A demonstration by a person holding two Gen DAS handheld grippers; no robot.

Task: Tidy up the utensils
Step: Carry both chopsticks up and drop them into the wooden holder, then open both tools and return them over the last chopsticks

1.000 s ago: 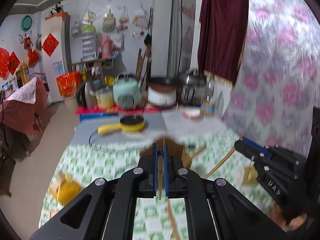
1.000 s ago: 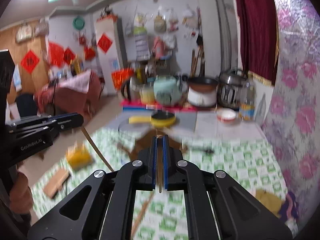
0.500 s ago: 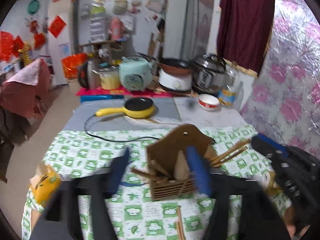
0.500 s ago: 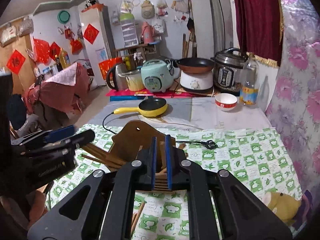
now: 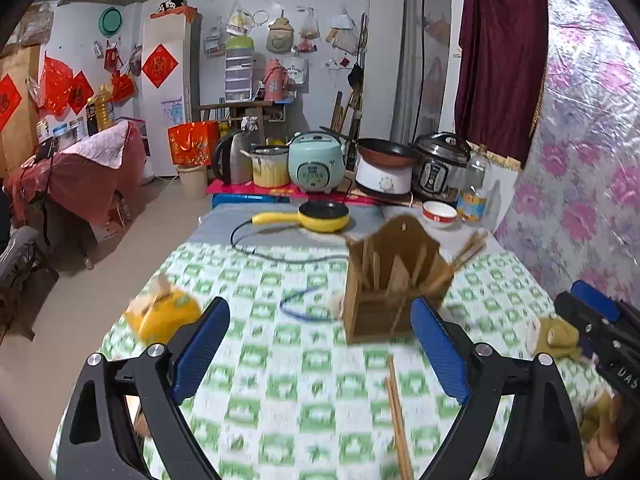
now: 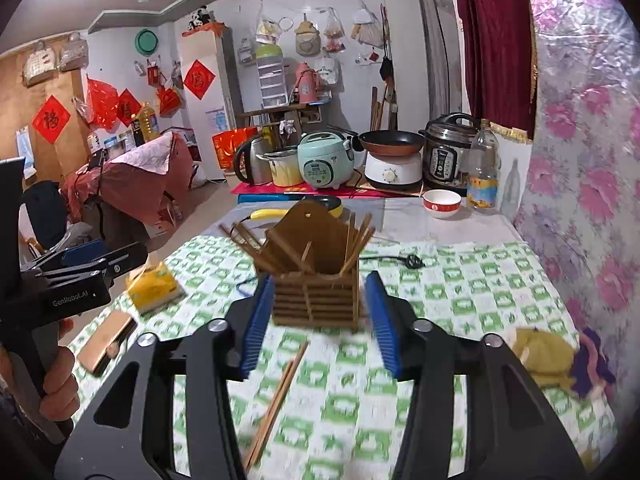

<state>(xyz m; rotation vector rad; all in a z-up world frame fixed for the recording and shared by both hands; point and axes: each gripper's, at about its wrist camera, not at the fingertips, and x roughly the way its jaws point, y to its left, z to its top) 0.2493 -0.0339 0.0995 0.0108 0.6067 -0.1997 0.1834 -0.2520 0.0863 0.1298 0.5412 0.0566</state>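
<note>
In your left wrist view, the left gripper [image 5: 320,352] has its fingers spread wide and empty; a second ago they were clenched on a chopstick. The wooden holder [image 5: 390,284] stands on the tabletop [image 5: 280,380] with sticks inside, and one pair of chopsticks [image 5: 398,412] lies loose before it. In your right wrist view, the right gripper [image 6: 320,316] has also released, its fingers apart on both sides of the holder [image 6: 316,280]. So both sticks seem delivered; the loose chopsticks [image 6: 280,392] are probably next.
</note>
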